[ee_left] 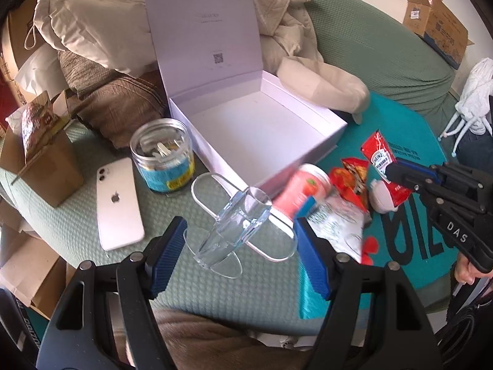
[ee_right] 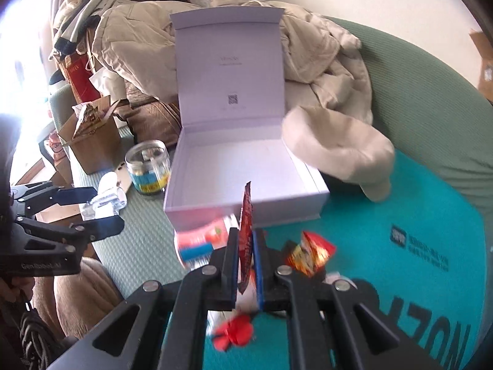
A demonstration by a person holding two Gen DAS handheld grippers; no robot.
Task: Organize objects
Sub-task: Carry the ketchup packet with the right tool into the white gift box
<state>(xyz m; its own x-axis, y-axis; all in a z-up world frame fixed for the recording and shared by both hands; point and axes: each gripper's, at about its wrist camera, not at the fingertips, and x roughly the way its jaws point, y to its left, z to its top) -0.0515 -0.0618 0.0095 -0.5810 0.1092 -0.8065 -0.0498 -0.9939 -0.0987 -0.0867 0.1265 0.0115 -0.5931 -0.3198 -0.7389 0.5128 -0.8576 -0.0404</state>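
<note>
An open white box (ee_left: 252, 129) with its lid up stands on the green cushion; it also shows in the right wrist view (ee_right: 234, 172). My left gripper (ee_left: 240, 243) is open around a clear plastic stand (ee_left: 237, 219) lying on the cushion. My right gripper (ee_right: 245, 246) is shut on a red Heinz ketchup packet (ee_right: 246, 215), held edge-on above the teal mat; it shows in the left wrist view (ee_left: 385, 166). A pink tube (ee_left: 299, 191), an orange-red snack packet (ee_left: 351, 182), a white snack bag (ee_left: 339, 225) and a small white ball (ee_left: 380, 197) lie by the box.
A white iPhone (ee_left: 117, 203) lies face down beside a clear jar (ee_left: 161, 154) with a blue label. A cardboard box (ee_left: 40, 160) stands at left. Beige jackets (ee_left: 92, 15) and a brown cushion (ee_left: 120, 108) pile behind. A teal mat (ee_right: 400, 222) covers the right.
</note>
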